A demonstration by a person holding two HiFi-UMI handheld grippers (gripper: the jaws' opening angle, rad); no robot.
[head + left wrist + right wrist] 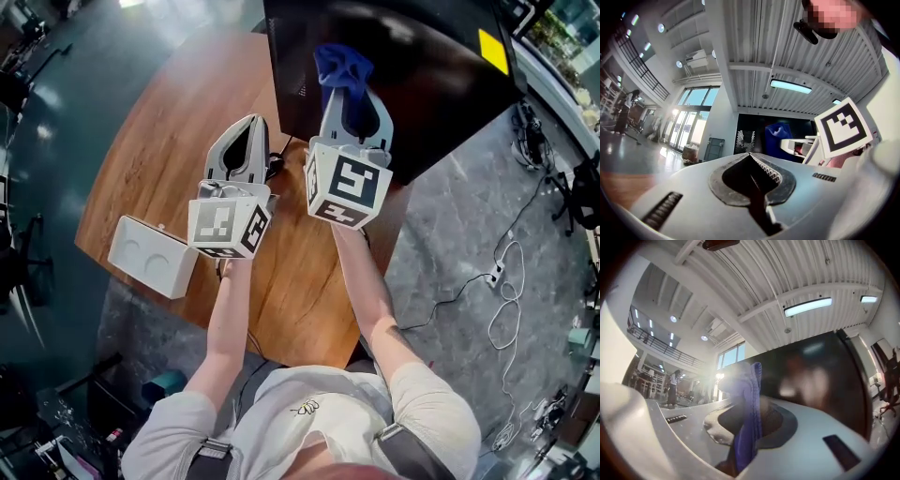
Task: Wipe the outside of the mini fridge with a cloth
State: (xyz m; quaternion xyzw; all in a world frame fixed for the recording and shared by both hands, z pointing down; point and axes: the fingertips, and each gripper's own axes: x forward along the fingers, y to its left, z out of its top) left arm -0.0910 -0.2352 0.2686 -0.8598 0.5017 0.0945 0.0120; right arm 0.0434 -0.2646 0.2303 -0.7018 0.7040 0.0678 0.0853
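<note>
plainly, the right gripper [352, 98] is closed on a blue cloth [342, 66], the fabric pinched between its jaws and bunched up past their tips. the cloth sits against the mini fridge [422, 75], on the black face nearest the person, close to the fridge's left edge as the head view shows it. in the right gripper view the cloth hangs as a narrow blue fold down the middle of the jaws, with the fridge's dark glossy surface filling the background just behind it.

the left gripper [251, 127] is fully closed, its toothed jaws meeting with nothing between them. it hovers to the left of the fridge's near corner, beside the right gripper and apart from the fridge.

the fridge stands at the far side of a round wooden table [178, 141]. a white box [155, 255] lies on the table well left of the fridge, near the table's edge. a yellow sticker [493, 51] marks the fridge's right end.
</note>
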